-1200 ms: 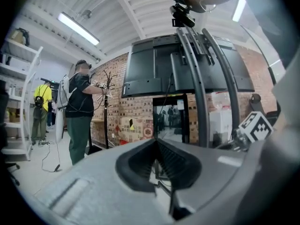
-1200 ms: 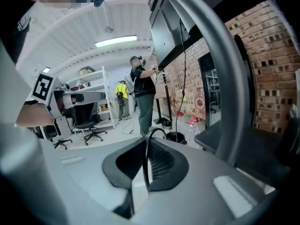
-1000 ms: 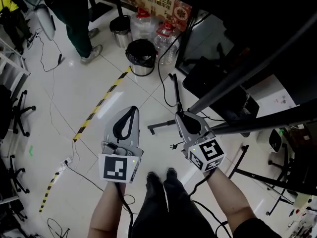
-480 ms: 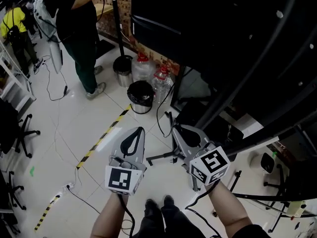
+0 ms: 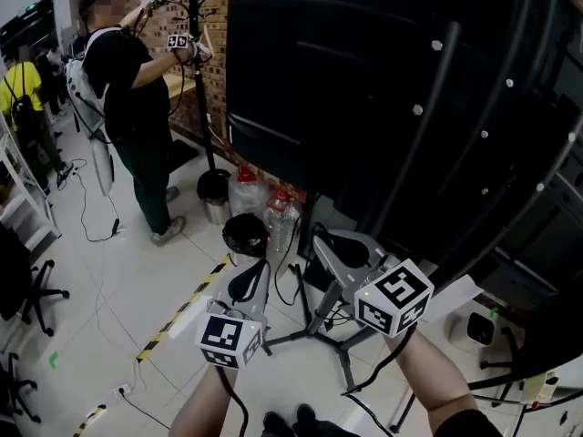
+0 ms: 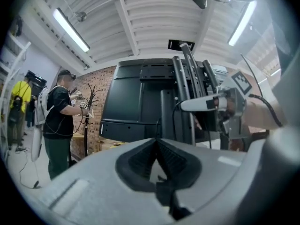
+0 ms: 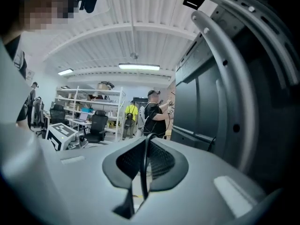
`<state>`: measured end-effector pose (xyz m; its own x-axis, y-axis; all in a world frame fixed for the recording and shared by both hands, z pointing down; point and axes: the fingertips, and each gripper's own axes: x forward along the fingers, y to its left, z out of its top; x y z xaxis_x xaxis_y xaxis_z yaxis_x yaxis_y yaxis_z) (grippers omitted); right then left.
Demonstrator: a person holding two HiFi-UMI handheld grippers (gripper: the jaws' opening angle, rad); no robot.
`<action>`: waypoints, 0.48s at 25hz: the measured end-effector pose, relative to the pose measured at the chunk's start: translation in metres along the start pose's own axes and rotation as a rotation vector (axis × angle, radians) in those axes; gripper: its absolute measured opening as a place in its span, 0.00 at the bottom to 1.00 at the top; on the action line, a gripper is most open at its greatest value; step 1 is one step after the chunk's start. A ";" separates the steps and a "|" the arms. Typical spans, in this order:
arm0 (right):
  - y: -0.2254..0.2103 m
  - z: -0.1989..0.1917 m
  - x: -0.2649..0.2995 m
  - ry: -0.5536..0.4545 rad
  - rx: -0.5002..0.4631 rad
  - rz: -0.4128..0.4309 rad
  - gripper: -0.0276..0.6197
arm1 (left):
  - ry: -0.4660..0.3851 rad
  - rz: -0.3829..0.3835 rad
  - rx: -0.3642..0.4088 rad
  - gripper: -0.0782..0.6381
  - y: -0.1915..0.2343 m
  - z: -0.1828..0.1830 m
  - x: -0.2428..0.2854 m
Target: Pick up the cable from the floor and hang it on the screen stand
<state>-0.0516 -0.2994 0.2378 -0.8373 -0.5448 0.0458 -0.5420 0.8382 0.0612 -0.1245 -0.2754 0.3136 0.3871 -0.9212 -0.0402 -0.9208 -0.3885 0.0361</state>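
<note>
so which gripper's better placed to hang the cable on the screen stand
Right. The right gripper is shut on the cable and sits higher, close beside the screen stand. The left gripper is lower and farther from it.

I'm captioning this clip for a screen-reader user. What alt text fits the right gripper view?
The right gripper is shut on a thin black cable that runs down between its jaws. At right stand a dark screen and a curved grey bar; far behind, a person in black reaches up, beside shelves and office chairs.
</note>
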 end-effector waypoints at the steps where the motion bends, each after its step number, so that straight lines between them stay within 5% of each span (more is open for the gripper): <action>1: -0.005 0.009 0.000 -0.001 -0.016 -0.005 0.05 | 0.009 -0.003 -0.014 0.11 -0.001 0.002 0.005; 12: -0.036 0.075 0.010 -0.046 -0.070 -0.048 0.05 | -0.046 -0.096 0.017 0.11 -0.020 0.088 0.044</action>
<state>-0.0462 -0.3327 0.1616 -0.8140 -0.5809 -0.0046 -0.5763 0.8065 0.1323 -0.0937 -0.3064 0.2235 0.4714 -0.8774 -0.0888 -0.8803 -0.4742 0.0128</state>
